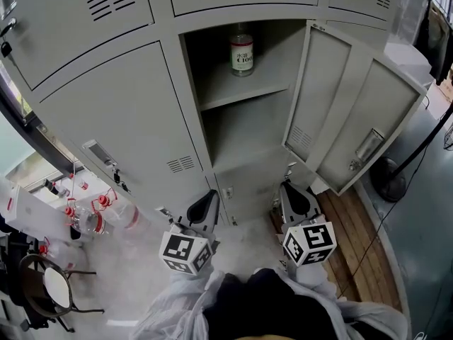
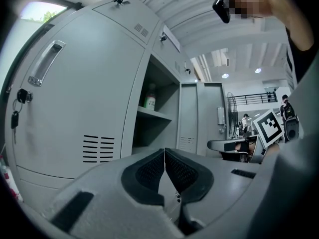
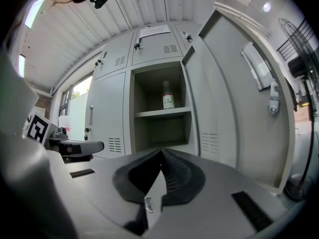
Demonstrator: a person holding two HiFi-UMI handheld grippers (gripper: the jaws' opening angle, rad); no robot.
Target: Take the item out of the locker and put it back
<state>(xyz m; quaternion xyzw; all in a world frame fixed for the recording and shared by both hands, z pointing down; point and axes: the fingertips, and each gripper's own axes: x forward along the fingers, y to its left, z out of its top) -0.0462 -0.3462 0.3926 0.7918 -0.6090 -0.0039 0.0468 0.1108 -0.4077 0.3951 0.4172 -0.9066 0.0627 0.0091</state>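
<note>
Head view: from high above, steeply down onto the open locker (image 1: 241,129), fairly near, with left gripper (image 1: 204,210) and right gripper (image 1: 297,200) low in frame. Left gripper view: low, level, along its own jaws, slantwise at the locker from its left. Right gripper view: low, level, almost straight in, door (image 3: 234,98) at right. Shared by all three: shelf (image 1: 244,91) and bottle (image 1: 241,54). In each gripper view, also the other gripper.

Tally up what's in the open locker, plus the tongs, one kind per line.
Bottle: 1
Shelf: 1
Tongs: 2, left tongs and right tongs, both shut
Total: 4
</note>
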